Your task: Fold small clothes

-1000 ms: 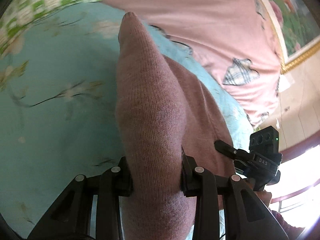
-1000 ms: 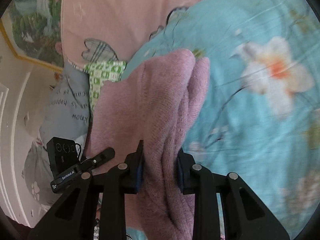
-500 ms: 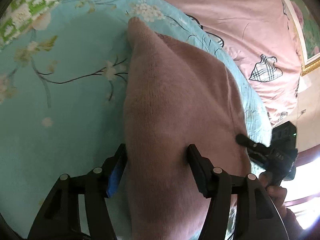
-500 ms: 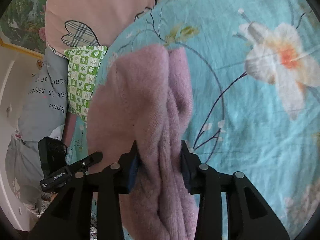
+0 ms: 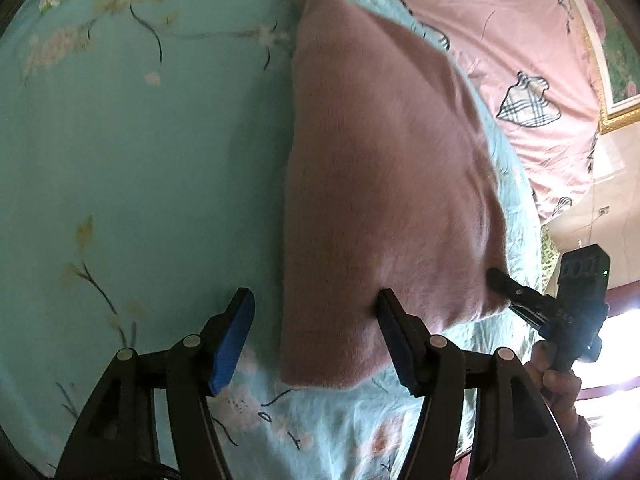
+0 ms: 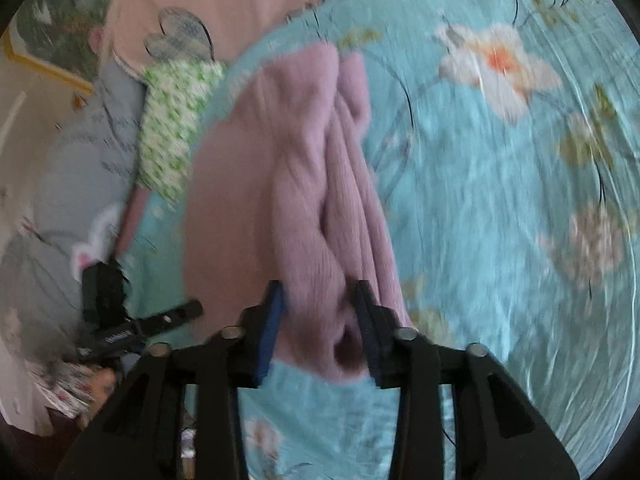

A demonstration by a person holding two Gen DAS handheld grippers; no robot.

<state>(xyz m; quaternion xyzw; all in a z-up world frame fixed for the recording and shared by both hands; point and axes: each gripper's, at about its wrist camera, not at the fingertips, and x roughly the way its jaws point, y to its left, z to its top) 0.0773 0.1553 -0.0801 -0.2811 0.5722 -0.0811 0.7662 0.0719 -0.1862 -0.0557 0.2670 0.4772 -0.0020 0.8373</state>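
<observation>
Spread across most of both views: a turquoise bedspread (image 5: 140, 184) printed with pale blossoms and thin dark stems, one big white-and-orange flower (image 6: 498, 64) showing sharpest in the right wrist view. Beyond the bedspread's far edge, a pink quilt (image 5: 500, 32) with plaid heart-like patches, and past that a gold-framed floral picture (image 5: 618, 68) against a cream wall. Off the bedspread's side in the right wrist view, a green-and-white checked cloth (image 6: 176, 124) lying against a grey pillow (image 6: 76, 168) with blurred dark lettering.
</observation>
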